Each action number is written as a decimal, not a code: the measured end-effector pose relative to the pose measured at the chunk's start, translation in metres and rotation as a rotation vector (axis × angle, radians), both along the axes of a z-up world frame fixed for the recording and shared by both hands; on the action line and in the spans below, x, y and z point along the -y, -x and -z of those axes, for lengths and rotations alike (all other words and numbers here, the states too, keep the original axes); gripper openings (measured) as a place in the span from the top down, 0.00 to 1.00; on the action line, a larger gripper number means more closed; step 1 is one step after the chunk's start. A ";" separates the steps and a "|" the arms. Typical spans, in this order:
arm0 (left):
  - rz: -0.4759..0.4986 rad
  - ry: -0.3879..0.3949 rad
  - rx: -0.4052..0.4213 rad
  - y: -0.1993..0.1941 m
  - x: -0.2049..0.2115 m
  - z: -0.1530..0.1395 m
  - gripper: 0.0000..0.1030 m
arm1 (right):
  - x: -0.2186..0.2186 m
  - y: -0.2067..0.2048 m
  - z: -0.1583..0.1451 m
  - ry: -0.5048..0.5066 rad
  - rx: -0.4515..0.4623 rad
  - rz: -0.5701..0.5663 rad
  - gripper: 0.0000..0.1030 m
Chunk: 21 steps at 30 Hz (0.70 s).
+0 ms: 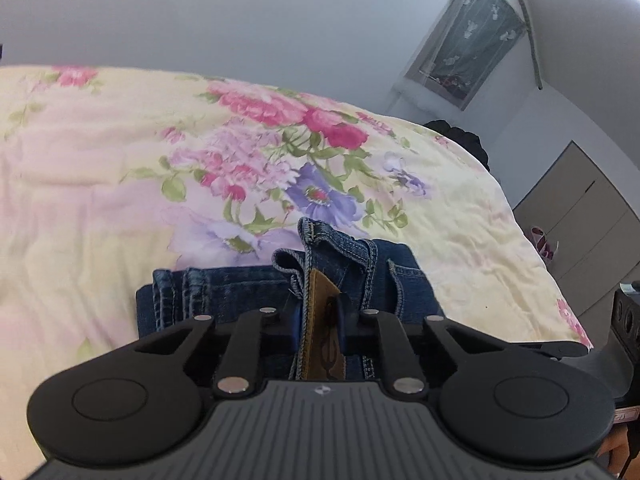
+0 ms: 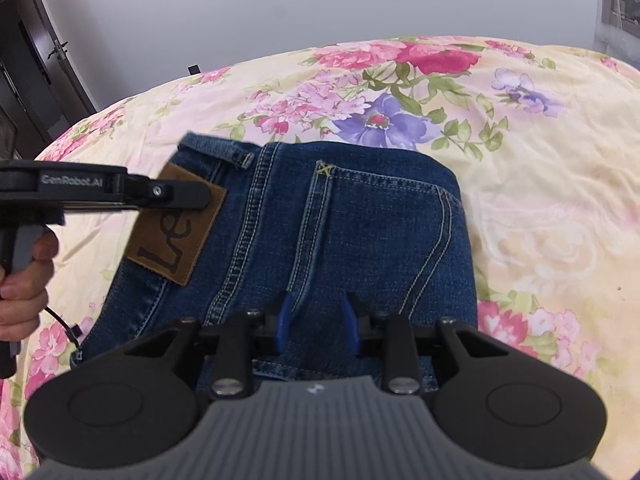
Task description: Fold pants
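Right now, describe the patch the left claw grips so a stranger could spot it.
On the floral bedspread lie folded blue jeans. At their waistband, the left claw pinches a brown leather patch, the only tan piece on the denim.

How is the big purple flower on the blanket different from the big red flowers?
The purple flower is one open bloom with a pink middle; the red flowers are ruffled and bunched together. The purple flower sits right beside the jeans; the red flowers lie farther off, toward the wall. Both are printed on the same yellow blanket, with green leaves around them.
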State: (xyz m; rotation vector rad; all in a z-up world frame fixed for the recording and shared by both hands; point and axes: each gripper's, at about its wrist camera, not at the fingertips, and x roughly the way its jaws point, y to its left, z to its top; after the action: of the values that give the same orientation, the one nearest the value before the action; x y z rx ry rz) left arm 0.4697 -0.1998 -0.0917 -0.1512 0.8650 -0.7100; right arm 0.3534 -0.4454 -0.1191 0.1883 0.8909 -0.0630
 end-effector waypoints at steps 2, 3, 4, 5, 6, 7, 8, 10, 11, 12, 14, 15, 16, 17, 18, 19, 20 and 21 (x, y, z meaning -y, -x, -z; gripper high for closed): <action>0.019 -0.011 0.028 0.008 0.002 -0.019 0.83 | 0.000 0.008 -0.011 0.034 0.026 0.004 0.76; 0.024 -0.019 0.036 0.009 0.000 -0.025 0.83 | 0.000 0.013 -0.017 0.046 0.041 0.008 0.76; 0.023 -0.022 0.030 0.008 -0.004 -0.028 0.83 | 0.002 0.017 -0.021 0.052 0.049 0.015 0.76; 0.012 -0.023 0.017 0.005 -0.010 -0.026 0.84 | 0.003 0.019 -0.024 0.057 0.049 0.023 0.76; -0.011 -0.025 -0.007 0.001 -0.017 -0.021 0.84 | 0.003 0.021 -0.025 0.066 0.045 0.029 0.76; -0.038 -0.026 -0.036 -0.004 -0.025 -0.013 0.84 | 0.003 0.022 -0.024 0.080 0.035 0.032 0.76; -0.059 -0.027 -0.061 -0.009 -0.032 -0.004 0.84 | 0.003 0.022 -0.022 0.090 0.031 0.032 0.77; -0.078 -0.022 -0.095 -0.016 -0.045 0.013 0.84 | 0.002 0.020 -0.017 0.096 0.030 0.022 0.86; -0.090 -0.004 -0.123 -0.020 -0.051 0.023 0.83 | 0.002 0.017 -0.015 0.097 0.038 0.020 0.89; -0.092 0.007 -0.138 -0.023 -0.055 0.031 0.83 | 0.003 0.013 -0.013 0.101 0.049 0.019 0.89; -0.095 0.023 -0.155 -0.028 -0.059 0.044 0.83 | 0.003 0.001 -0.010 0.119 0.068 0.016 0.91; -0.091 0.031 -0.161 -0.031 -0.060 0.050 0.83 | 0.003 -0.007 -0.008 0.130 0.075 0.015 0.91; -0.089 0.045 -0.170 -0.034 -0.063 0.056 0.83 | 0.005 -0.015 -0.005 0.139 0.081 0.019 0.91; -0.091 0.062 -0.187 -0.037 -0.065 0.061 0.82 | 0.008 -0.024 -0.002 0.137 0.081 0.024 0.91; -0.091 0.073 -0.201 -0.040 -0.067 0.066 0.82 | 0.012 -0.034 0.001 0.134 0.078 0.029 0.93; -0.088 0.080 -0.207 -0.042 -0.069 0.071 0.82 | 0.015 -0.043 0.006 0.137 0.070 0.033 0.95; -0.082 0.083 -0.208 -0.043 -0.069 0.074 0.81 | 0.017 -0.054 0.012 0.142 0.051 0.040 1.00; -0.075 0.081 -0.205 -0.044 -0.068 0.077 0.81 | 0.020 -0.064 0.018 0.144 0.029 0.051 1.00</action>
State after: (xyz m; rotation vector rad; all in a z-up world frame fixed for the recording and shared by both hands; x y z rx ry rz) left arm 0.5141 -0.1317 -0.1688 -0.3323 1.0214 -0.6674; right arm 0.4179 -0.4654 -0.1371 0.0772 0.8491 -0.1706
